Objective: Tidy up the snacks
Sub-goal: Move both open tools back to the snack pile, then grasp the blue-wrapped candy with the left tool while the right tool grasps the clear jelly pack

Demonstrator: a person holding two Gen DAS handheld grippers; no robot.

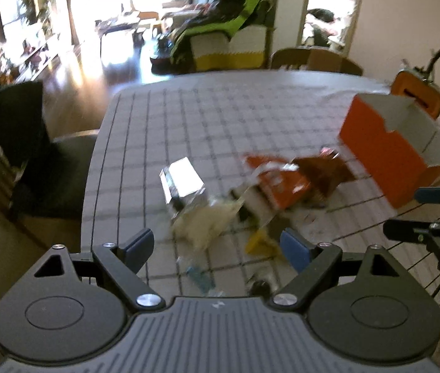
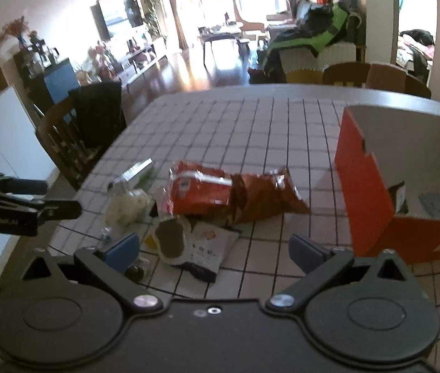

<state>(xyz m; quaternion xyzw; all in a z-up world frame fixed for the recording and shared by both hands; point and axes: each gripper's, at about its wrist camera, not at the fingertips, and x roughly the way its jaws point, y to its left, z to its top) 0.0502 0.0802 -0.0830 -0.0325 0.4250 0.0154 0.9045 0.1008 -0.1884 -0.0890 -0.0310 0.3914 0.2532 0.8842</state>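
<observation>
Both tongs stand wide apart and hold nothing. Left tongs [image 1: 217, 248], lower centre of the left wrist view: blue-padded fingers spread, tilted downward over the near part of the snack pile. Right tongs [image 2: 215, 250], lower centre of the right wrist view: fingers likewise spread, angled down above a white packet [image 2: 209, 247] and a pale round-topped packet [image 2: 171, 239], touching neither. Each tool also appears in the other's view, the right one at the right edge, the left one at the left edge.

Tabletop [image 2: 251, 118]: white cloth with a dark grid. Snacks lie loose in a cluster at mid-frame: a red-orange bag [image 2: 199, 191] overlapping a brown crinkled bag [image 2: 263, 197], a clear bag of pale pieces [image 2: 128, 206] and a silver foil pack [image 2: 134, 171] to their left. Small items nearest the camera are too blurred to identify.

Orange box [image 2: 363, 180], right of the pile: open-topped, grey inside, upright on the tabletop. Its floor shows a pale bluish flat item [image 2: 436, 205]; what it is cannot be told.
</observation>
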